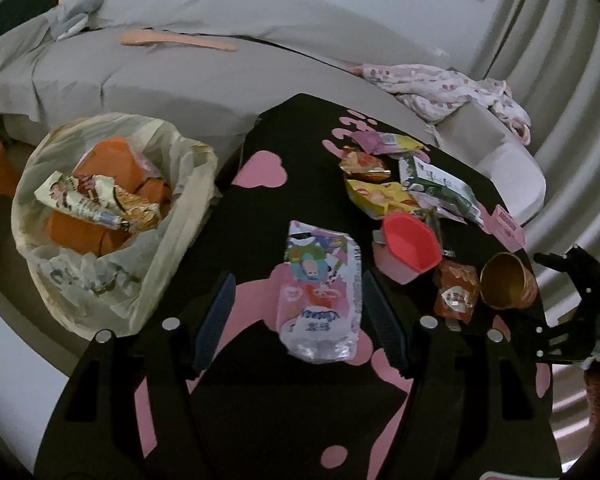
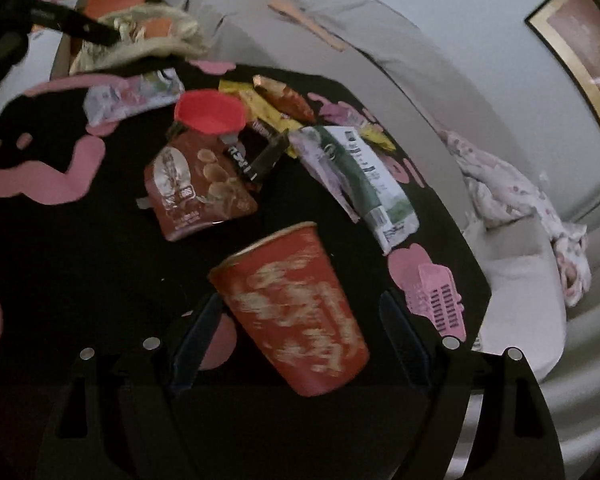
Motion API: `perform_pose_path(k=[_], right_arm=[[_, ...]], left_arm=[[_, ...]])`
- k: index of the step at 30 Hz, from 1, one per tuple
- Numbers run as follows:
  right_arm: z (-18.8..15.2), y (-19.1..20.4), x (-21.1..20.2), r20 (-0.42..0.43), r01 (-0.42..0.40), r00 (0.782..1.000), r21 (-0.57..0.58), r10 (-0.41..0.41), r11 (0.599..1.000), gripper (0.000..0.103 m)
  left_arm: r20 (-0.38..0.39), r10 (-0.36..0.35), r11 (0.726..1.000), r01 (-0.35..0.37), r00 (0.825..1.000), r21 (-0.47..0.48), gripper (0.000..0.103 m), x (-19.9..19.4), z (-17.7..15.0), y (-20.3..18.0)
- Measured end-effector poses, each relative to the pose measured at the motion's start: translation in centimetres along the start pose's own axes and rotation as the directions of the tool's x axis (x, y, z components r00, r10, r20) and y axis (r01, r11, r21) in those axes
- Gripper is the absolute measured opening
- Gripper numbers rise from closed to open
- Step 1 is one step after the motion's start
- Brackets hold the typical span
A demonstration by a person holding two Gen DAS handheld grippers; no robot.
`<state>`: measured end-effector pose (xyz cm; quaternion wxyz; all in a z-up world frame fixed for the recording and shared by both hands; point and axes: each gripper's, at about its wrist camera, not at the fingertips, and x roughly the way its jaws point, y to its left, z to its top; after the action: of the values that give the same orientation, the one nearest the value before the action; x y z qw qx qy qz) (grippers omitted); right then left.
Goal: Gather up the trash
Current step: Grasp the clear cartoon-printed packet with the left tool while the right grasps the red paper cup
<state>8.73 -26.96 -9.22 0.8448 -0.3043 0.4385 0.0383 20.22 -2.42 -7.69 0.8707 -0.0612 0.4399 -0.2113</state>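
1. My left claw [image 1: 296, 322] is open. A crinkly tissue pack [image 1: 320, 292] lies on the table [image 1: 260, 208] between its fingers, and neither finger touches it.
2. My right claw [image 2: 296, 344] is open wide. A red paper cup [image 2: 296, 312] lies on its side between the fingers. I cannot tell if the left finger touches it.
3. Just past the cup is a brown snack bag [image 2: 198, 188], and a red plastic cup [image 2: 210, 114] sits beyond that.
4. More wrappers [image 1: 384, 176] lie far ahead of my left claw, a bit to the right.
5. The trash bag [image 1: 112, 216] stands open off to the left of my left claw, beside the table, with a wrapper inside.
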Motion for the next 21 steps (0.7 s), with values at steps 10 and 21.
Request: perform_pose_path(k=[10, 21], right_arm=[[2.0, -4.2, 3.4, -0.038, -0.149, 0.986, 0.248, 0.163, 0.957, 0.077], [1.2, -7.3, 0.9, 0.093, -0.282, 0.959, 0.416, 0.268, 0.864, 0.052]], left_arm=[[-0.023, 0.006, 0.999, -0.007, 1.0, -0.037, 0.063, 0.4, -0.4, 1.4], [-0.051, -0.015, 1.0, 0.013, 0.999, -0.027, 0.063, 1.5, -0.7, 1.0]])
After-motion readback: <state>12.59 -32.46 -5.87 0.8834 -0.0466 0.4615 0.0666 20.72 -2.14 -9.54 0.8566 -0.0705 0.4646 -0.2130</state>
